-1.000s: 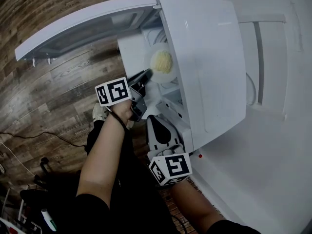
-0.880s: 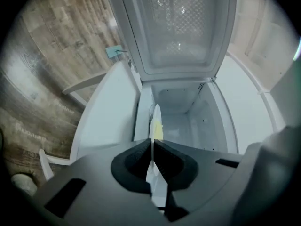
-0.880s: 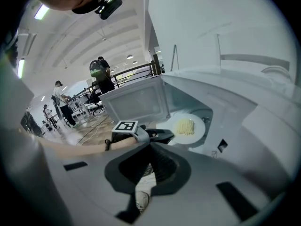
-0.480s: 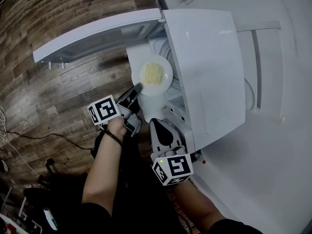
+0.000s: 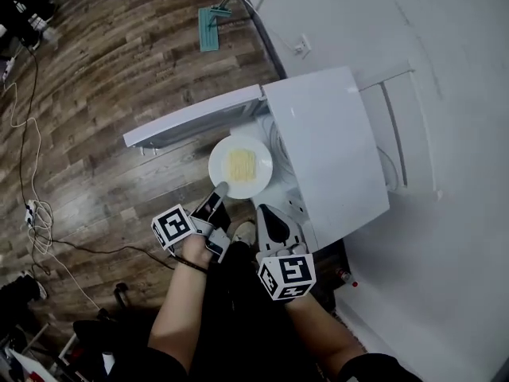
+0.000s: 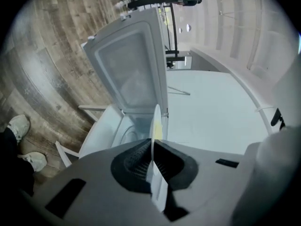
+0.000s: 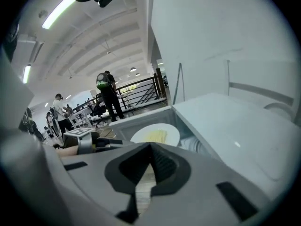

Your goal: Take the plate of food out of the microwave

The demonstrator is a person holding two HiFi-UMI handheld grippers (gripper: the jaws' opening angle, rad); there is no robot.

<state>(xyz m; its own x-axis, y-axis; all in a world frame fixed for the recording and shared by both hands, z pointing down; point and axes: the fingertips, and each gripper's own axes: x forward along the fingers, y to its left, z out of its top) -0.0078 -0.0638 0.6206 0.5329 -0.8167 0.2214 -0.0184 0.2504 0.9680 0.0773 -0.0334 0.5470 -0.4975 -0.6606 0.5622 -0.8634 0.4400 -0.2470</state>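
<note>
The plate of food (image 5: 240, 166) hangs in the air just in front of the mouth of the microwave (image 5: 326, 150), beside its open door (image 5: 195, 118) and above the wooden floor (image 5: 103, 94). By the head view it looks clear of the cavity, or all but clear. The left gripper (image 5: 218, 191) carries it alone. Its jaws are clamped on the near rim, and in the left gripper view the thin white edge of the plate (image 6: 155, 126) runs straight between the ribbed pads. The right gripper (image 5: 266, 211) waits close to the microwave's front corner, its jaws closed together on nothing.

A pinch at one edge leaves the whole plate and the yellow food (image 5: 241, 163) cantilevered out past the jaws, so the rim could pivot or slip in the grip. The step is best done slowly, with the left wrist held so the plate stays level and the grip never eased until it rests on something. The path should run straight back from the opening, away from the door's edge. The right gripper could come under the far rim as a prop if the plate begins to sag. No worktop to receive it shows here.
</note>
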